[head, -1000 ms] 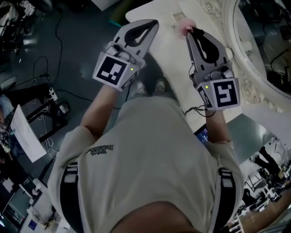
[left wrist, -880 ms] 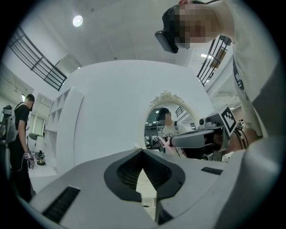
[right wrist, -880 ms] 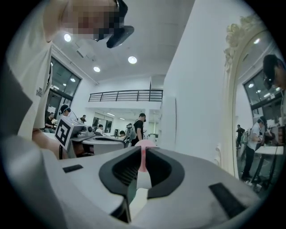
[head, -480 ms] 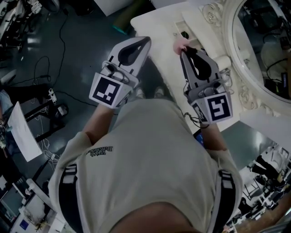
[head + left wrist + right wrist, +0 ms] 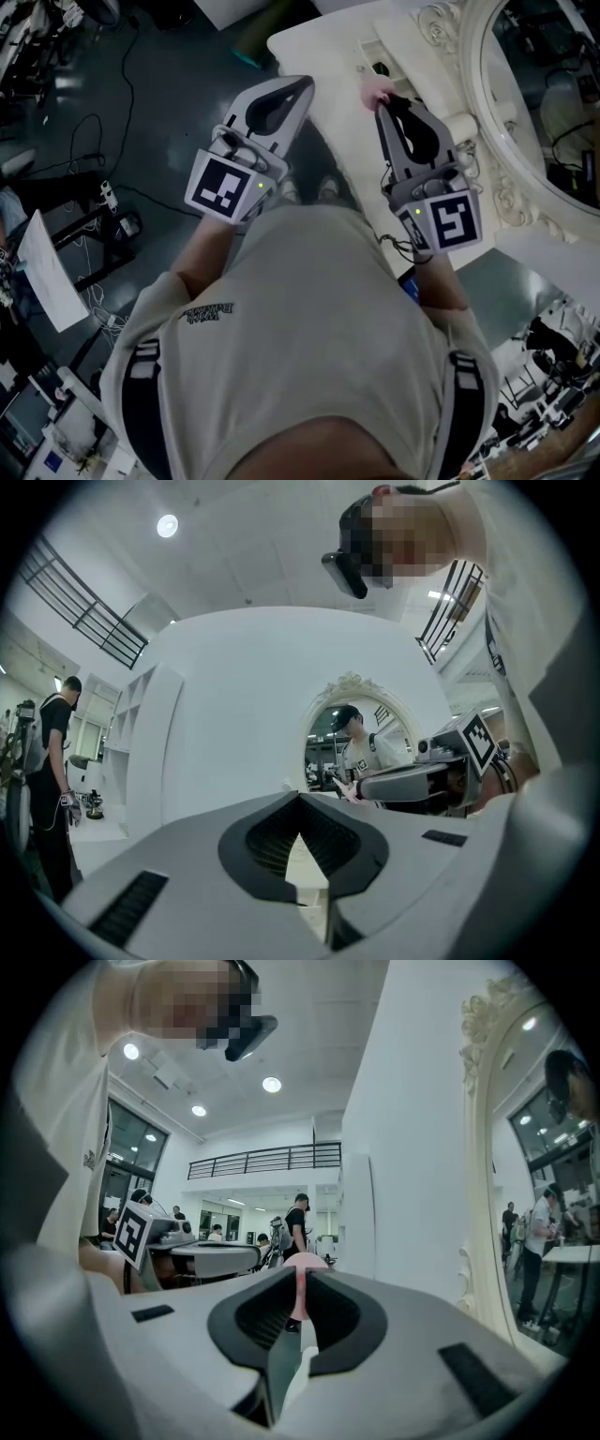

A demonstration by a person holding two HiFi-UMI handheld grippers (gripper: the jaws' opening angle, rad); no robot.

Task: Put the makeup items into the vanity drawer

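**Item:** pink makeup item, soft and rounded, perhaps a puff; too small to name with certainty.
**Location:** pinched at the tips of the right gripper, whose jaws are clamped on it. It is held level over the white vanity top, beside the mirror, presumably for delivery to the drawer, which no view shows plainly.
**Left gripper**: jaws together, nothing between them. It is poised at the vanity's edge, likely free to work the drawer.
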